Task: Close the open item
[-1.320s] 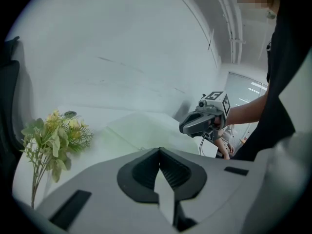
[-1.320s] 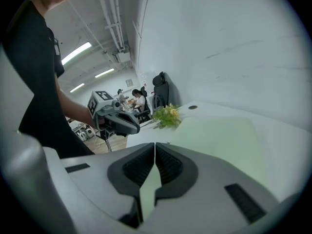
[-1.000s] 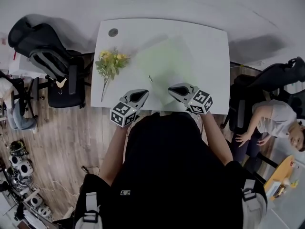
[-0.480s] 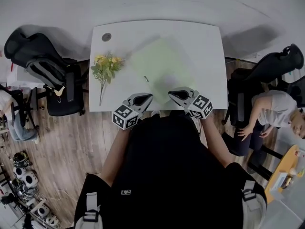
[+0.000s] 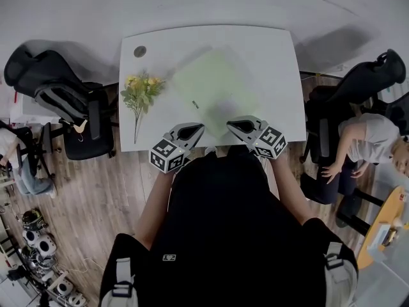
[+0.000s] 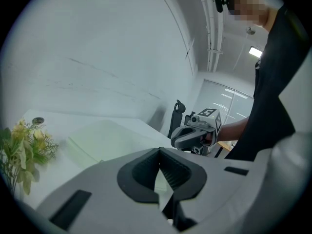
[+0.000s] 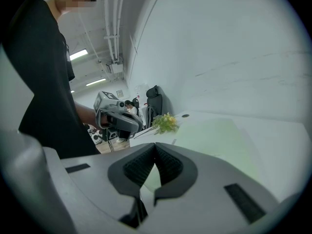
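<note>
The left gripper (image 6: pixel 159 151) has its jaws pressed together with nothing between them. The right gripper (image 7: pixel 155 146) is closed and empty too. Both hover side by side at the near edge of the table (image 5: pixel 278 56), tilted slightly down. Just ahead of them, nearer the right gripper's tips, a pale green folder (image 5: pixel 214 82) lies flat on the table. Flowers (image 5: pixel 142 89) lie ahead and to the left of the left gripper, apart from the folder.
</note>
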Tool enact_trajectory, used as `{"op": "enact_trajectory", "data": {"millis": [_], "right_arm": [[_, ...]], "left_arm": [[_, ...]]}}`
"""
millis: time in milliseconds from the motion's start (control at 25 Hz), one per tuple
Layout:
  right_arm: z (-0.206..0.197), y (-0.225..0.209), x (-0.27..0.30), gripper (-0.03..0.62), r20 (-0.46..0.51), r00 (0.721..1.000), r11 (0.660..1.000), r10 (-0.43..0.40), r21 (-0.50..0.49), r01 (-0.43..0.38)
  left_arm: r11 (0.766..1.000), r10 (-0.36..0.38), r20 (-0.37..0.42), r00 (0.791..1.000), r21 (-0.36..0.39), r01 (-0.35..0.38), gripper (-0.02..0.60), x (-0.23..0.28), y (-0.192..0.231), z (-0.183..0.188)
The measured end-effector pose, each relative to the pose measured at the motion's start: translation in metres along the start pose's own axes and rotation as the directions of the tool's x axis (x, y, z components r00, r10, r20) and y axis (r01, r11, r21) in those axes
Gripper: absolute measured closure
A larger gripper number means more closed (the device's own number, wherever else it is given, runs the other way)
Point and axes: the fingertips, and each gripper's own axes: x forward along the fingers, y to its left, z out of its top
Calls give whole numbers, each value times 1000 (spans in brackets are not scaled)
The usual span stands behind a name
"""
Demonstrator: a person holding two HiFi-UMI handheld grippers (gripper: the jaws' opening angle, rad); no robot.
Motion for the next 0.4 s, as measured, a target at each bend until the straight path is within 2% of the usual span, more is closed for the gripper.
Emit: {"op": "enact_trajectory", "data": {"millis": [400], "right_arm": [[-3,5,-2,589,2,1000,1000,-25,2,25]], "left_arm": [[1000,-19,-4,1000,20,19,575,-4,-3,1]]}}
